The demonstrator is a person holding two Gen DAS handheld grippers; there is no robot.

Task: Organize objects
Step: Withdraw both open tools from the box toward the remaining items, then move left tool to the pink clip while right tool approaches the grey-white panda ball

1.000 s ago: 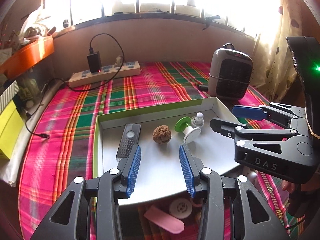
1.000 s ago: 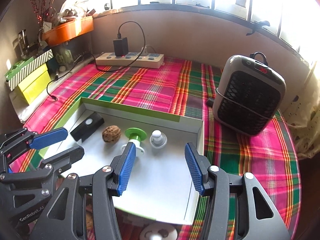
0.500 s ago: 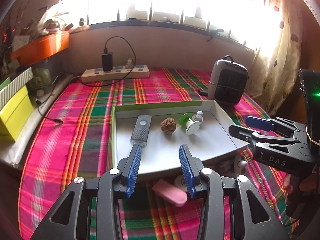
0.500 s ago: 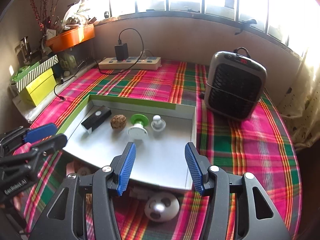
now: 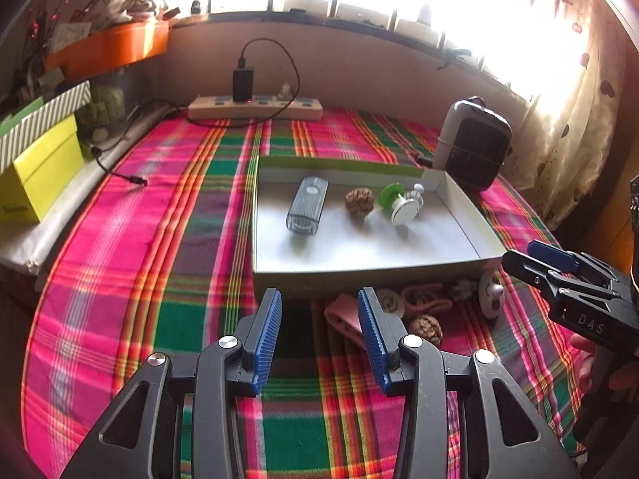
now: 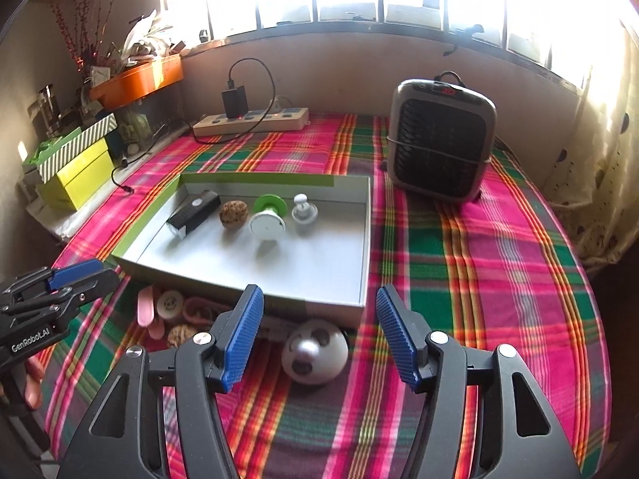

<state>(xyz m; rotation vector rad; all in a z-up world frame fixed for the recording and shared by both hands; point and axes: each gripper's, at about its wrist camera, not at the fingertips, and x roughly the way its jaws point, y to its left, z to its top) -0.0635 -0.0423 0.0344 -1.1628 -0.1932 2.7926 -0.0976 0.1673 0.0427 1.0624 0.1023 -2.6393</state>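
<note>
Left gripper (image 5: 319, 331): blue-padded jaws apart, nothing between them. At its twelve o'clock, shallow white cardboard tray with green rim (image 5: 359, 269) holding a grey ribbed remote (image 5: 307, 206), brown wrinkled walnut (image 5: 359, 200), green-and-white spool (image 5: 395, 201). Right gripper (image 6: 319, 333): jaws opening, pads clear of the white panda-faced ball (image 6: 315, 353) at six o'clock of the tray.

A space heater (image 6: 439, 139) stands upper right on the plaid cloth (image 6: 479, 259). A power strip (image 6: 251, 119) with a black charger (image 6: 234, 101) lies upper centre; yellow boxes (image 6: 76, 171) and an orange tray (image 6: 137, 80) sit at left.
</note>
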